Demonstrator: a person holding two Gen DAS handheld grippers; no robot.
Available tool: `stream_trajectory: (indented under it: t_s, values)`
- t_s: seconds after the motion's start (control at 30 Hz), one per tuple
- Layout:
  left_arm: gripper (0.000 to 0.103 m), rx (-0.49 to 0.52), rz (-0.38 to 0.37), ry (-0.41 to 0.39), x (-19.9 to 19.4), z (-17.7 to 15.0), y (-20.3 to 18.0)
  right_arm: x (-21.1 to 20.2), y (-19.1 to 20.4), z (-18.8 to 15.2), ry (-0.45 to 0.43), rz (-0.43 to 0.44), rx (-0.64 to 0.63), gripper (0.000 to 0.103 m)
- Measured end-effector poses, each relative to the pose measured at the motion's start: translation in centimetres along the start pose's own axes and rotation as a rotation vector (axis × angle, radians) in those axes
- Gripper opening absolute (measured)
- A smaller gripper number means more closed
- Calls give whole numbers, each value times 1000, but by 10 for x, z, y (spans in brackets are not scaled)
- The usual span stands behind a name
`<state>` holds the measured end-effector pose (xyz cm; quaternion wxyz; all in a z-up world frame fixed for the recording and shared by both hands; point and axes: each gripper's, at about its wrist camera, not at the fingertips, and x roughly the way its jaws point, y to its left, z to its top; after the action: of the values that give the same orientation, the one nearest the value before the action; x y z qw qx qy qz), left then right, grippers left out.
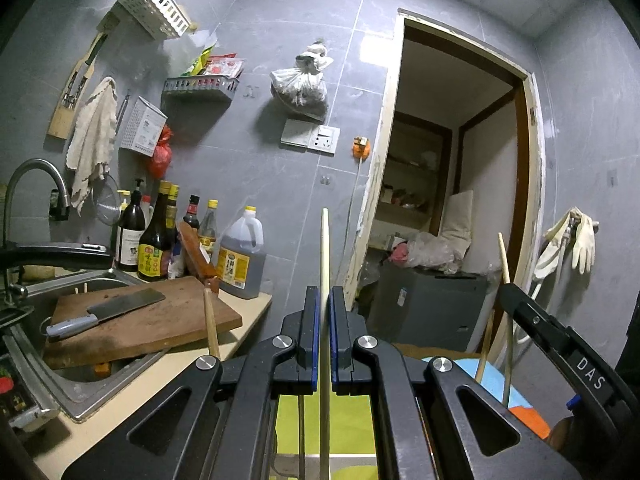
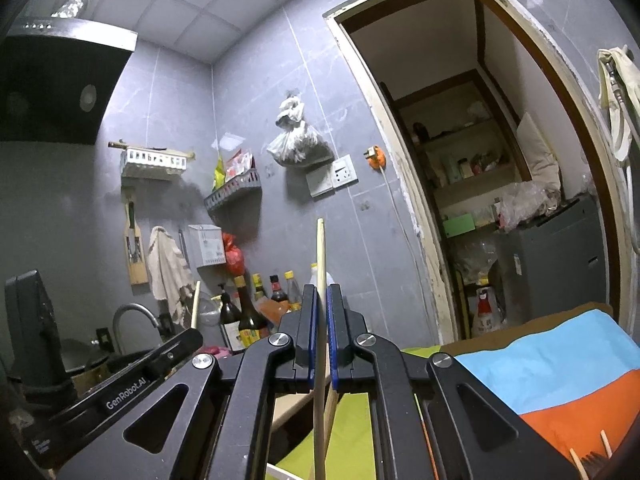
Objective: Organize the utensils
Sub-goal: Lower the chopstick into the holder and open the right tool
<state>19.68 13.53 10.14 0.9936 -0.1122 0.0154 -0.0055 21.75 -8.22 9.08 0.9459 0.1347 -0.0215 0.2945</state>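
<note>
My left gripper (image 1: 325, 298) is shut on a pale wooden chopstick (image 1: 325, 248) that stands upright between its blue pads. In the left wrist view, my right gripper (image 1: 507, 290) shows at the right with its own chopstick (image 1: 503, 256) sticking up. The right wrist view shows the right gripper (image 2: 321, 294) shut on an upright chopstick (image 2: 320, 256). My left gripper (image 2: 191, 334) appears at the lower left there, with its chopstick (image 2: 195, 304) poking up. Another wooden stick (image 1: 211, 324) rises near the cutting board. Two more chopstick tips (image 2: 606, 444) lie at the lower right.
A wooden cutting board (image 1: 160, 320) with a cleaver (image 1: 108, 312) rests over the sink (image 1: 60, 380) at the left, beside a faucet (image 1: 36, 172) and several sauce bottles (image 1: 156, 240). A blue, orange and green cloth (image 2: 560, 372) covers a surface below. A doorway (image 1: 452, 200) opens on the right.
</note>
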Motion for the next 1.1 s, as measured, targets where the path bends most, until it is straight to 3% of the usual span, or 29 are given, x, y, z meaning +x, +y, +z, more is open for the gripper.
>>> stream_trajectory:
  t_s: [0.3, 0.77, 0.93, 1.03, 1.1]
  values:
    - [2, 4, -7, 53, -1, -21, 0, -10, 4, -19, 20, -95, -57, 4]
    - [3, 3, -21, 119, -15, -38, 4, -18, 3, -33, 119, -97, -52, 5]
    - [4, -1, -40, 129, -20, -34, 1, -25, 2, -29, 137, -89, -47, 10]
    - [6, 2, -52, 128, -24, -29, -3, -31, 1, -22, 130, -84, -49, 21]
    - [17, 14, -63, 134, -27, -24, -9, -36, 0, -16, 124, -83, -53, 24]
